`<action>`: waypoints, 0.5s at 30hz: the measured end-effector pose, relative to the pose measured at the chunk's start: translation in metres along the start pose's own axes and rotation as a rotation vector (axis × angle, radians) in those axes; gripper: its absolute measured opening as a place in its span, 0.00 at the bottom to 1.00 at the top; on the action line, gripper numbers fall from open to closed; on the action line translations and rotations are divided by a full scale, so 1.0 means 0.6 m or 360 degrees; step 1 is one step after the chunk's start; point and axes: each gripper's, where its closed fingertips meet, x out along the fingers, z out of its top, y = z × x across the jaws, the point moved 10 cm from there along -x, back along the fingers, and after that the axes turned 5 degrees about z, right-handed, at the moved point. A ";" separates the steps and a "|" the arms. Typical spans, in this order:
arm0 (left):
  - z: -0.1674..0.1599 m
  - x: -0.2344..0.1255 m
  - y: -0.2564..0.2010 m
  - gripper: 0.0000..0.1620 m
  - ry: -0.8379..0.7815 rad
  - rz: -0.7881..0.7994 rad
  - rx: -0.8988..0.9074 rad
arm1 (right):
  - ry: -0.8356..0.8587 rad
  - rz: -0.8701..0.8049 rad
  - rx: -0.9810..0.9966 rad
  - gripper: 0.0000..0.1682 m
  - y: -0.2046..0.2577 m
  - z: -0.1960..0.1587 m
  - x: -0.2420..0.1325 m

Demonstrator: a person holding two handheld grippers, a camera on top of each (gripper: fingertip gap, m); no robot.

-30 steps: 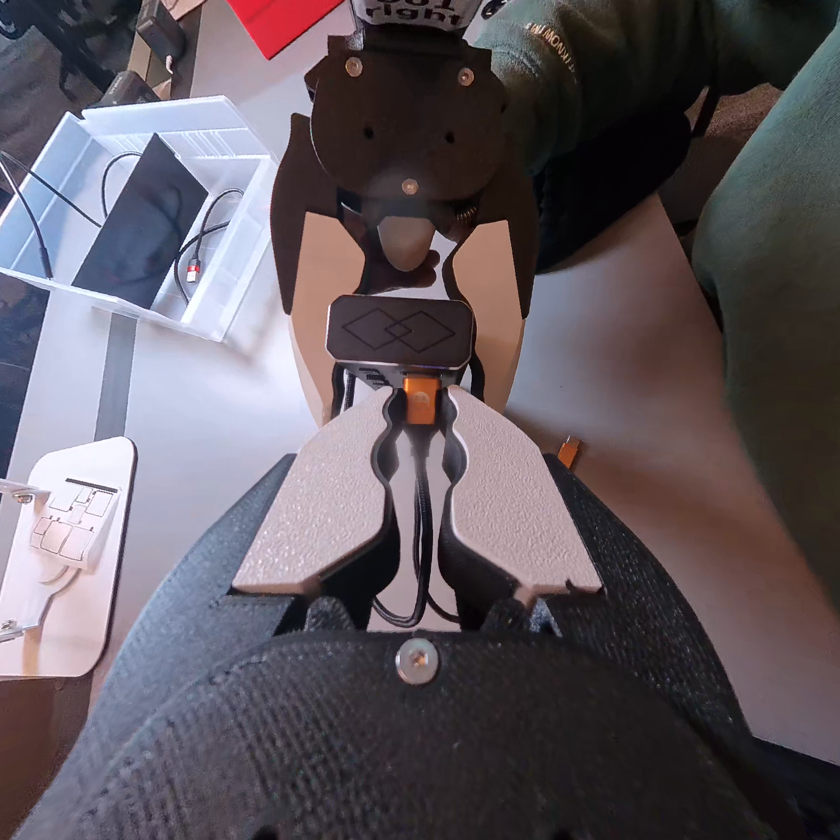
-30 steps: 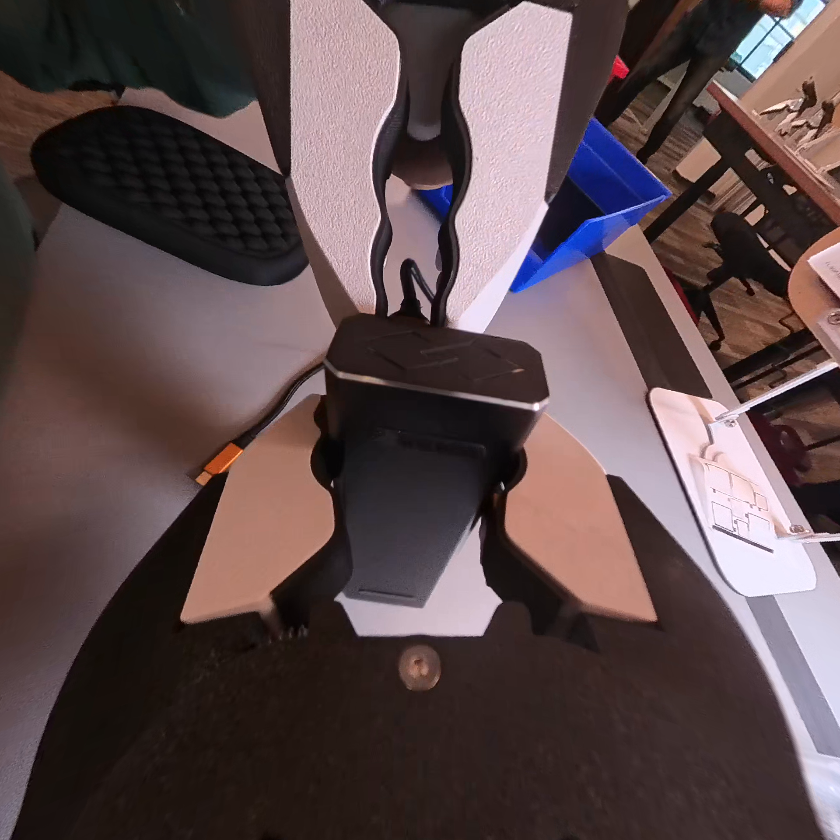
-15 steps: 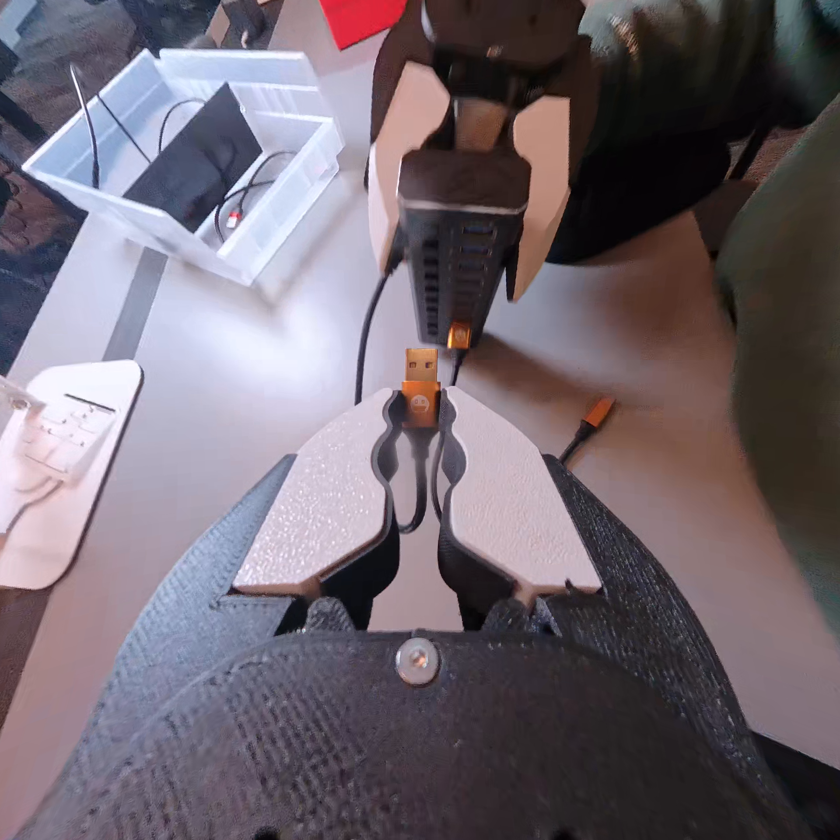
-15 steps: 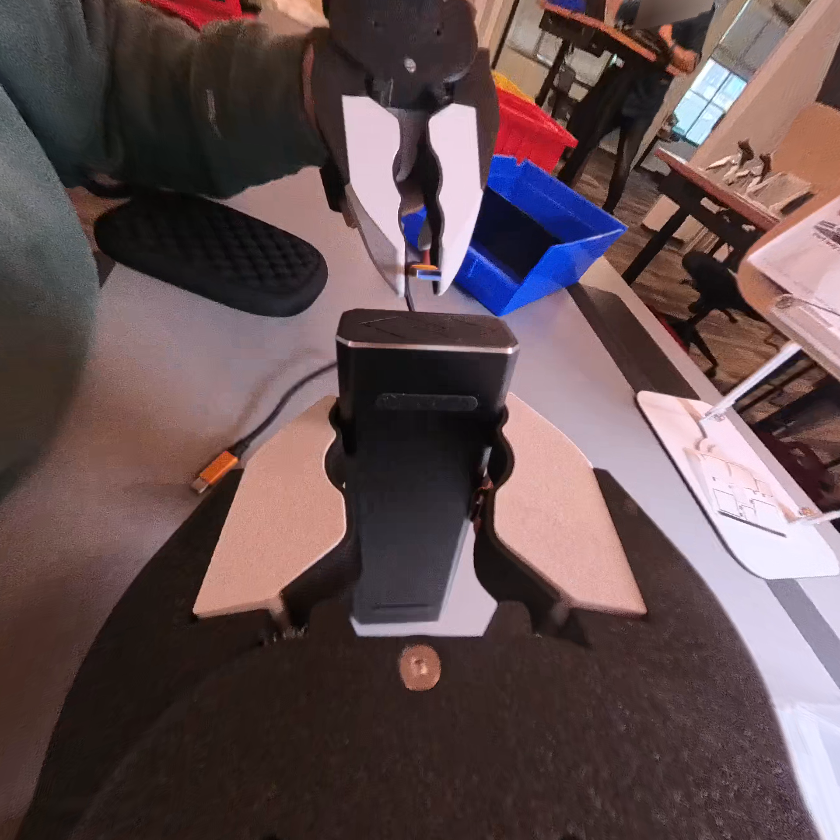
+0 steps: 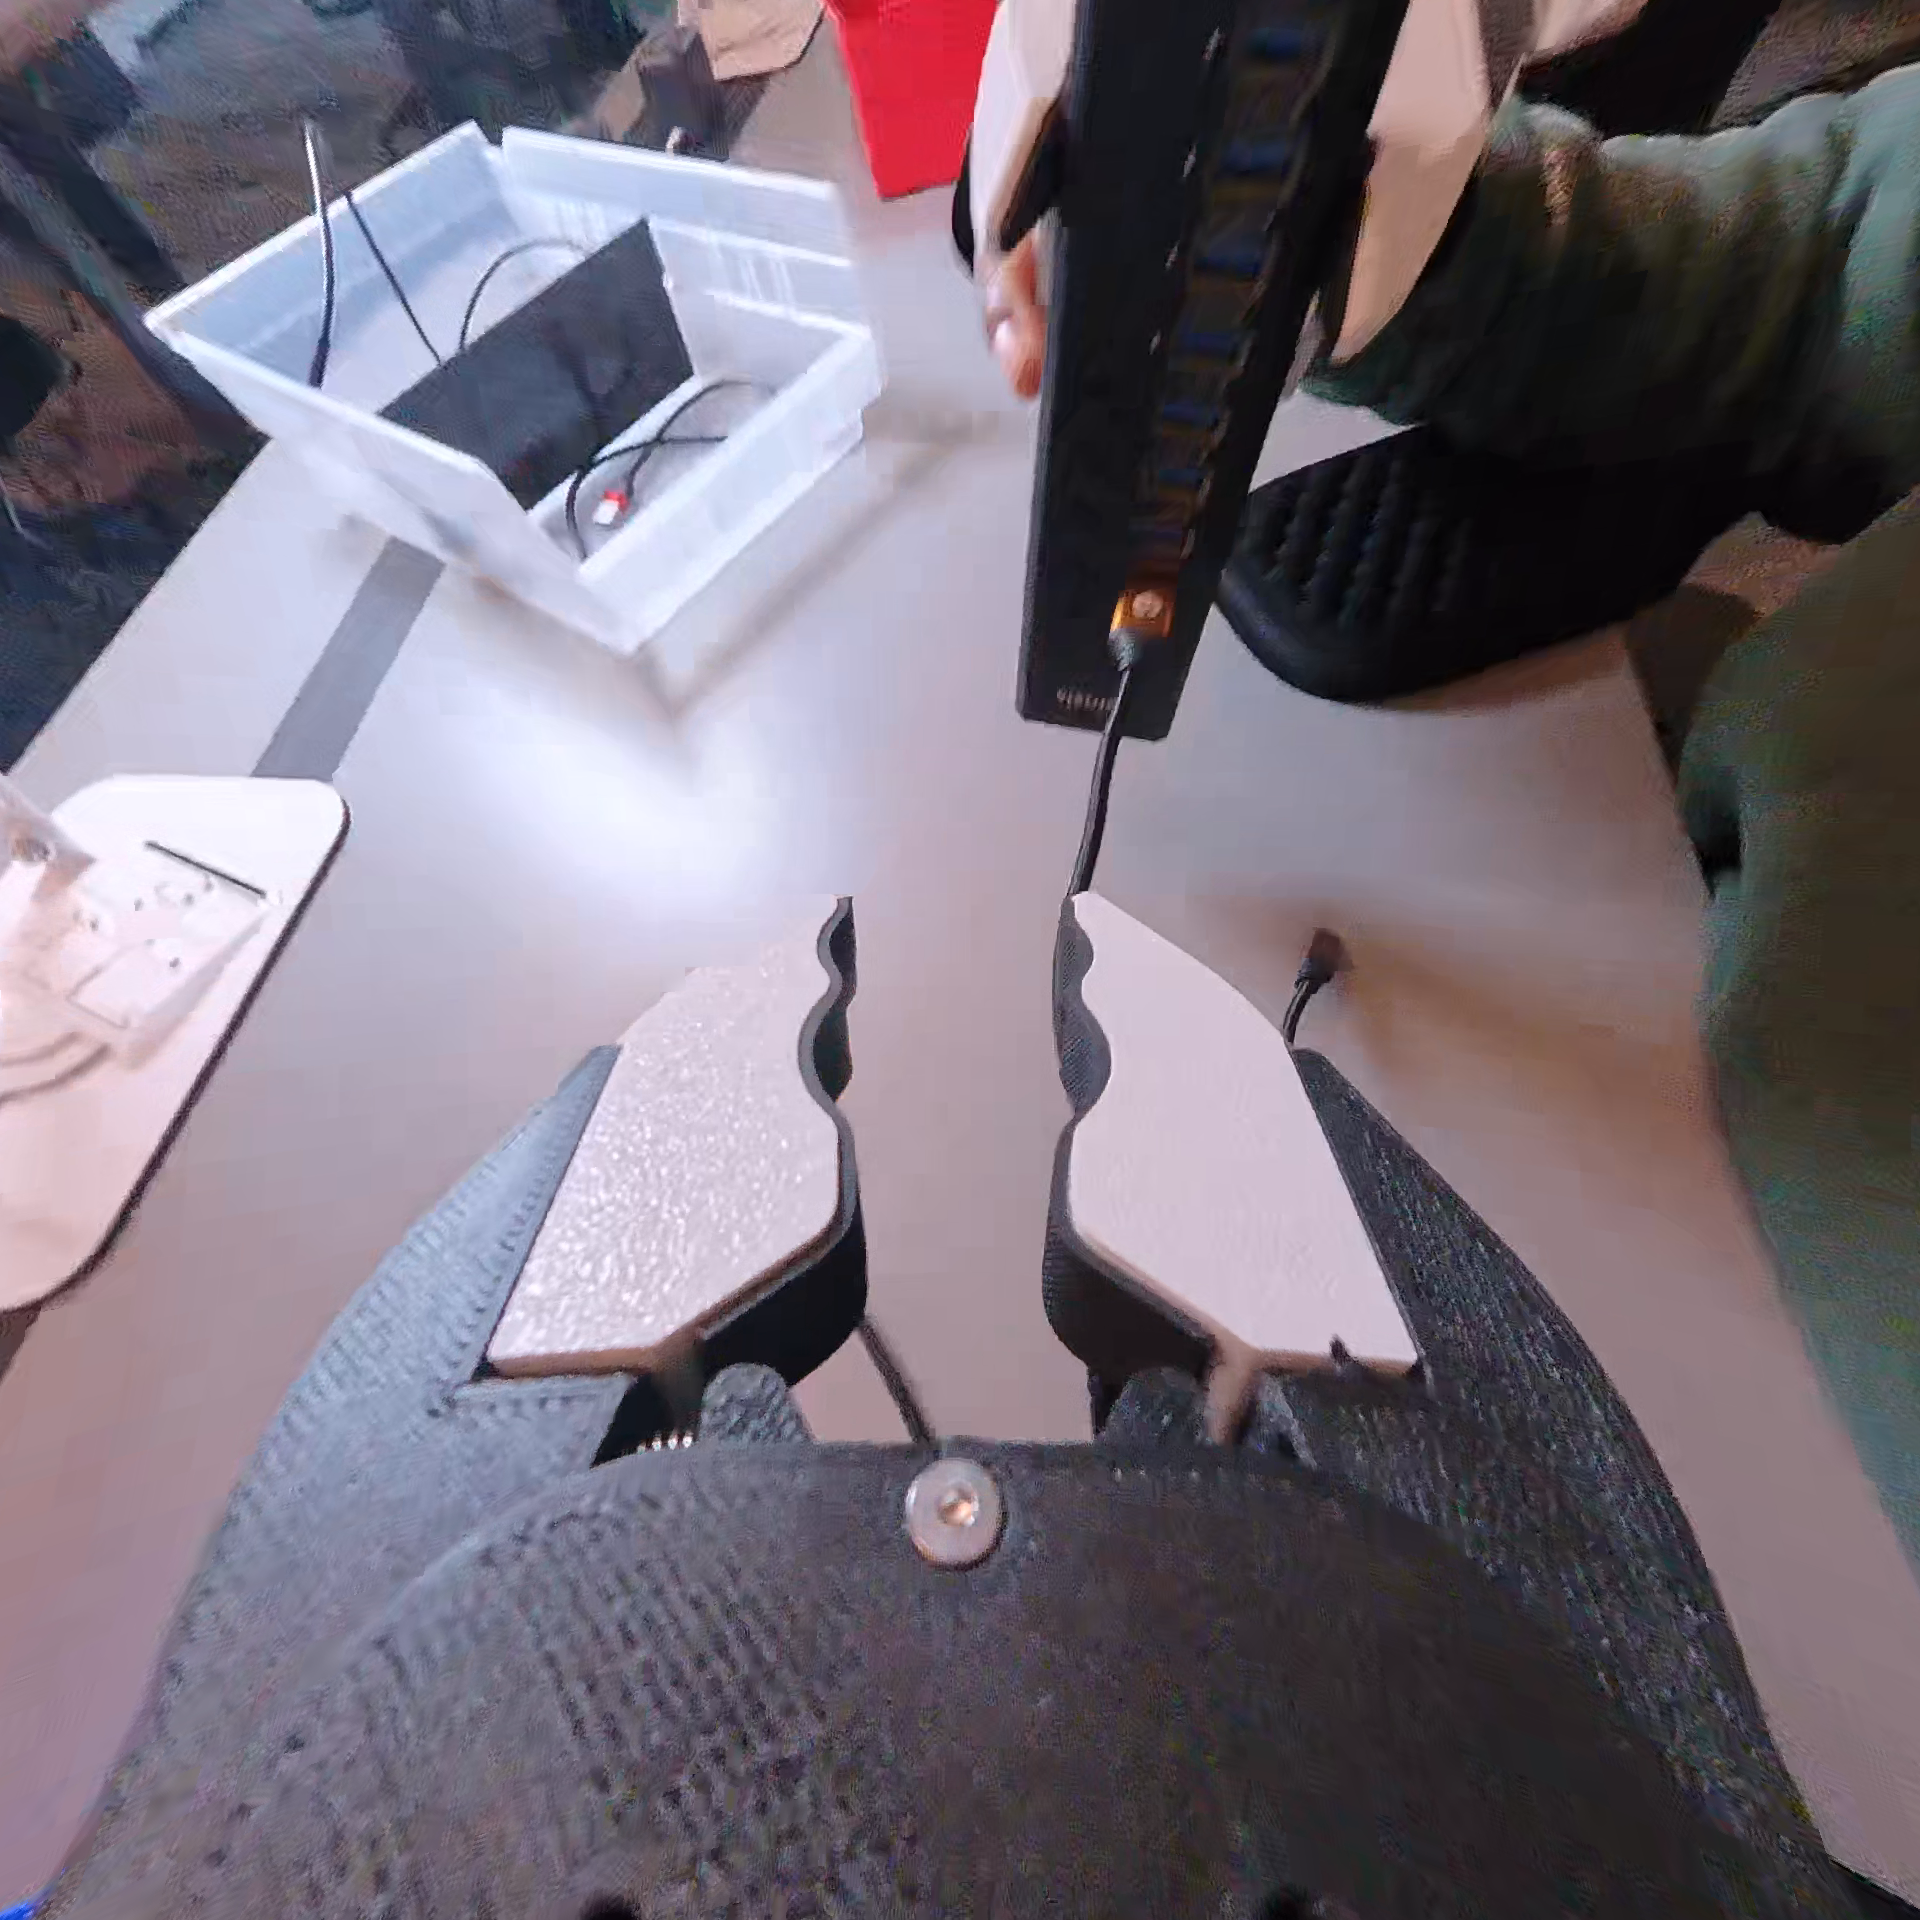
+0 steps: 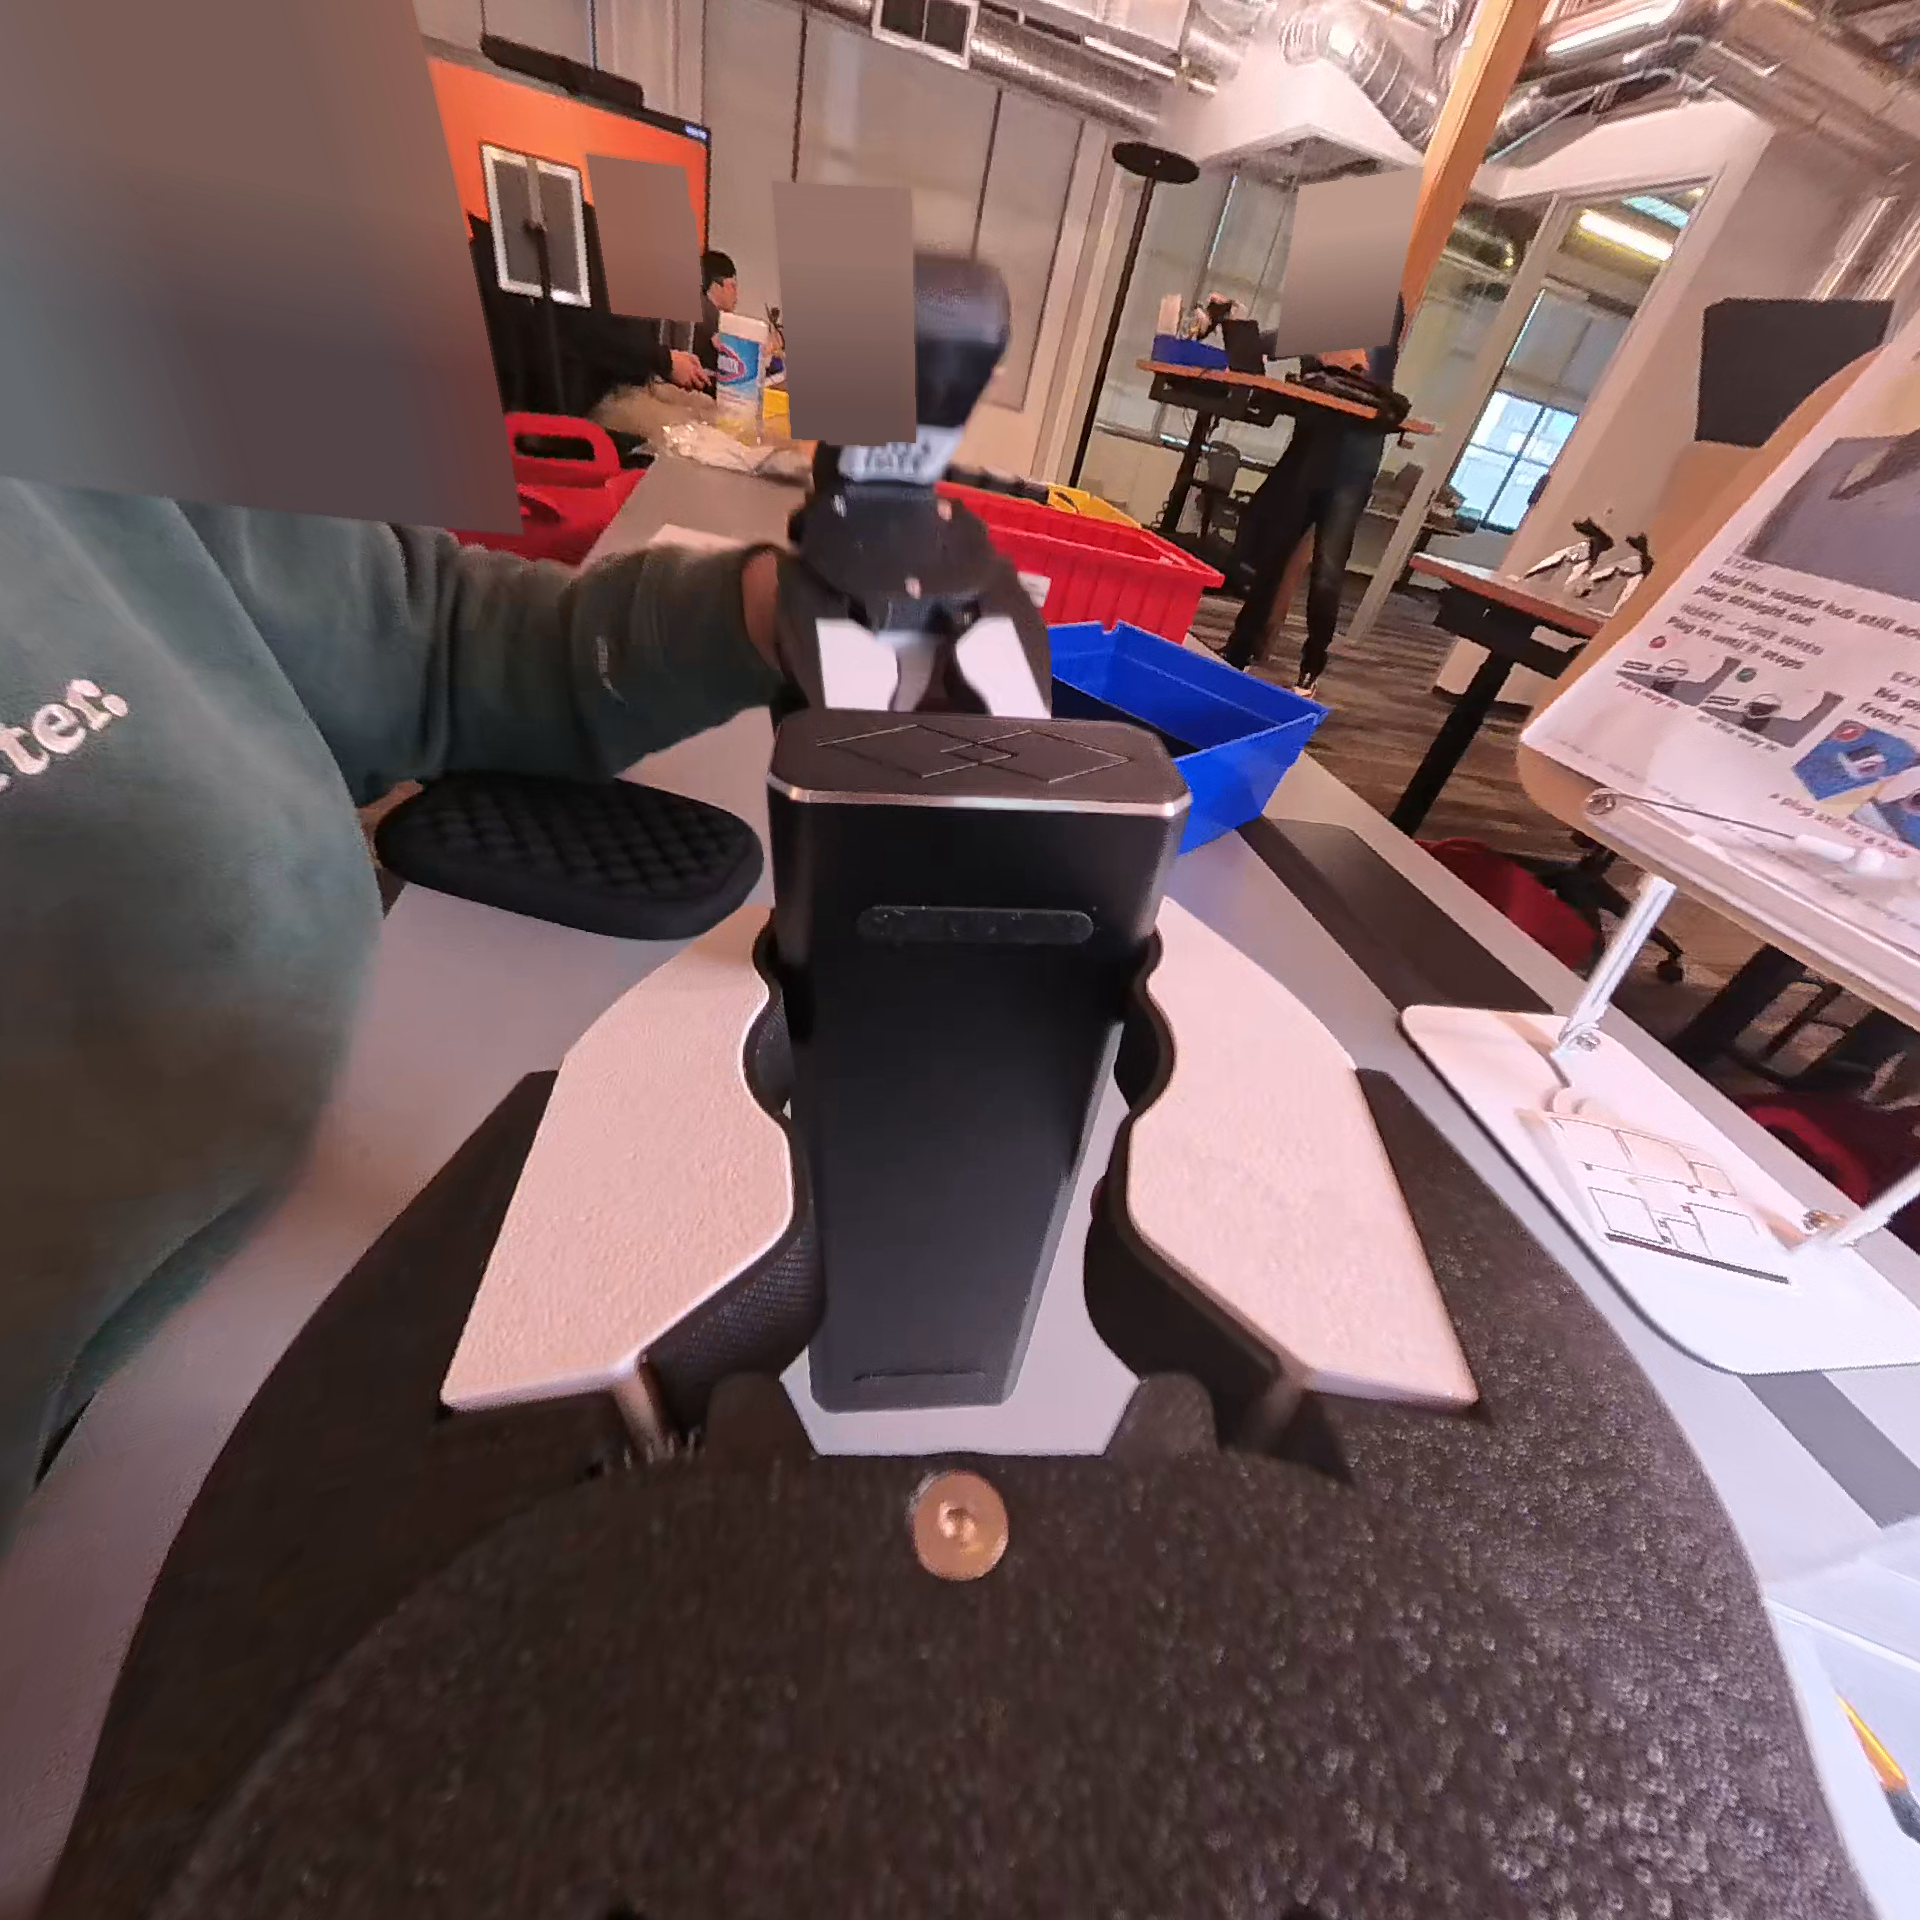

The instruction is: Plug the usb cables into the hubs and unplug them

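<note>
Hub [image 5: 1132,353] hangs ahead of my left gripper [image 5: 956,925] and above it, a long black bar standing nearly upright, lifted off the grey table [image 5: 644,831]. My right gripper [image 6: 961,1049] holds it, clamped across its narrow sides partway along its length, with the capped end pointing away from me in the right wrist view.

My left fingers [image 5: 717,1143] are spread wide with nothing between them. One orange plug [image 5: 1141,613] sits in the lowest port of the hub, and its black cable [image 5: 1096,821] drops down towards my left gripper, passing just beside the right fingertip.

What the next move turns on, as I judge it: that plug lies straight ahead of my left fingers and slightly to their right, and the hub's long axis runs almost in line with my reach. The left gripper is the free one, so it would take the plug. A second loose cable end [image 5: 1320,951] lies on the table just right of my left gripper.
</note>
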 end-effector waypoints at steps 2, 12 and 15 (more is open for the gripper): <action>0.023 0.015 -0.021 0.23 0.0012 -0.0050 0.0099 | 0.0035 0.0032 -0.0007 0.37 0.004 -0.004 0.015; 0.023 0.138 -0.091 0.10 0.0235 -0.0232 0.0297 | 0.0059 0.0102 -0.0084 0.37 0.029 -0.009 0.054; 0.024 0.125 -0.087 0.10 0.0174 -0.0218 0.0251 | 0.0037 0.0074 -0.0069 0.37 0.027 -0.005 0.046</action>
